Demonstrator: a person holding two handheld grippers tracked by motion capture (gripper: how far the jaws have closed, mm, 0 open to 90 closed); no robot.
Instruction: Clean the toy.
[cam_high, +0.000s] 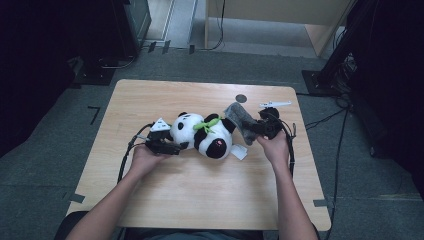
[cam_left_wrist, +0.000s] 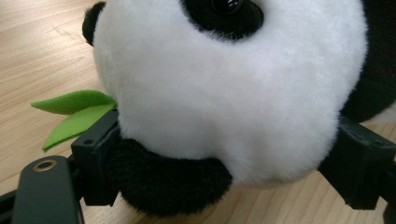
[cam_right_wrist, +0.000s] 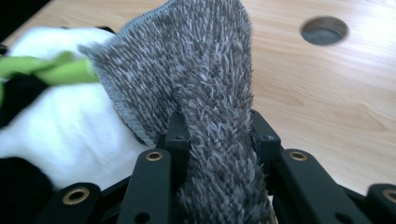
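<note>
On the bench (cam_high: 200, 200), near its middle, a panda (cam_high: 202, 134) lies on its side between the two hands, and much of it is cut off in the left gripper view, where its white head and one black eye patch crowd the frame. Its far side, under the grey cloth (cam_high: 239, 119), is hidden in the high view. Green leaves (cam_left_wrist: 74, 114) stick out beside its head. No container is on the bench. The left hand-held gripper (cam_high: 167, 146) has its jaws spread wide around the panda's head, their pads against the fur on both sides. The right hand-held gripper (cam_high: 260, 127) has its jaws drawn narrow and pinches a fold of the cloth, which drapes forward onto the panda's body. A round hole (cam_right_wrist: 324, 30) in the bench shows beyond the cloth.
</note>
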